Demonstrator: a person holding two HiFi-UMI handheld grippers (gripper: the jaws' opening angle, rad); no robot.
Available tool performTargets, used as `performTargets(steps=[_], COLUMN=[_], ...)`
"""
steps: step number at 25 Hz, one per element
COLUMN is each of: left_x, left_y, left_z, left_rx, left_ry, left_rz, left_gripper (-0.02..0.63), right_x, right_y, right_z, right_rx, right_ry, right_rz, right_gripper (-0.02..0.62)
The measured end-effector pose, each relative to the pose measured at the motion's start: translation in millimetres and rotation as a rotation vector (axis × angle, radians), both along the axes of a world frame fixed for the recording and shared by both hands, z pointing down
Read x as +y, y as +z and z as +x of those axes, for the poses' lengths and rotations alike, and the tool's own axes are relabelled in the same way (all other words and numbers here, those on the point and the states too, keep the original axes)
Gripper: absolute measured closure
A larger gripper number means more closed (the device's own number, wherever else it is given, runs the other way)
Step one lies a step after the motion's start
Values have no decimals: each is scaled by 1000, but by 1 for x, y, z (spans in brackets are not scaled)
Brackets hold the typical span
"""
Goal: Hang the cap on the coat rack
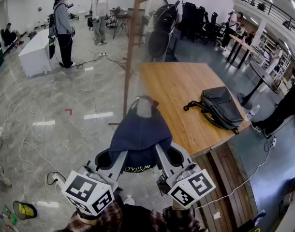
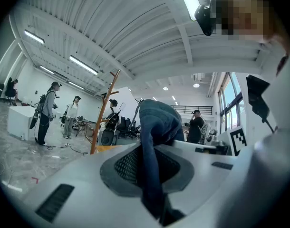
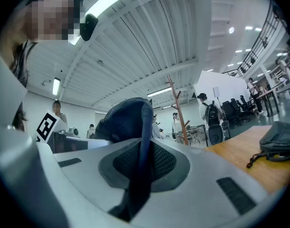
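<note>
In the head view a dark blue cap hangs in the air between my two grippers, level with the near end of the table. My left gripper is shut on the cap's left edge and my right gripper on its right edge. The left gripper view shows the cap's cloth pinched between the left gripper's pads. In the right gripper view the cap is clamped the same way in the right gripper. The wooden coat rack stands ahead on the floor, its pole and pegs bare.
To the right is a wooden table with a dark bag on it. Several people stand beyond the rack, near a white cabinet. Cables trail over the grey floor at the left. Black office chairs stand at the back.
</note>
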State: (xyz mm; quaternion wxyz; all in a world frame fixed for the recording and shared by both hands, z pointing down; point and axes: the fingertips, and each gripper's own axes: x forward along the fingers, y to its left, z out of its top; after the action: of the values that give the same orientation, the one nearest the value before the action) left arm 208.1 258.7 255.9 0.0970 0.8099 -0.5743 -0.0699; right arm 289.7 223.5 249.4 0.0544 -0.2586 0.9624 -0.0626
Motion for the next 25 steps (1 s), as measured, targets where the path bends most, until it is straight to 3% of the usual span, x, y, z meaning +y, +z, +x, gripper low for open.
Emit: performTargets(steps=[9, 25], left_x=[-29, -148], left_y=[25, 12], left_z=[-22, -214], left_rx=[33, 31], left_ry=[5, 60], left_rz=[-31, -26], left_gripper=[552, 552], right_x=[-29, -143], right_y=[23, 11], right_z=[-21, -211], right_rx=[29, 25], right_ry=[10, 64], right_rz=[-32, -28], right_gripper=[560, 560])
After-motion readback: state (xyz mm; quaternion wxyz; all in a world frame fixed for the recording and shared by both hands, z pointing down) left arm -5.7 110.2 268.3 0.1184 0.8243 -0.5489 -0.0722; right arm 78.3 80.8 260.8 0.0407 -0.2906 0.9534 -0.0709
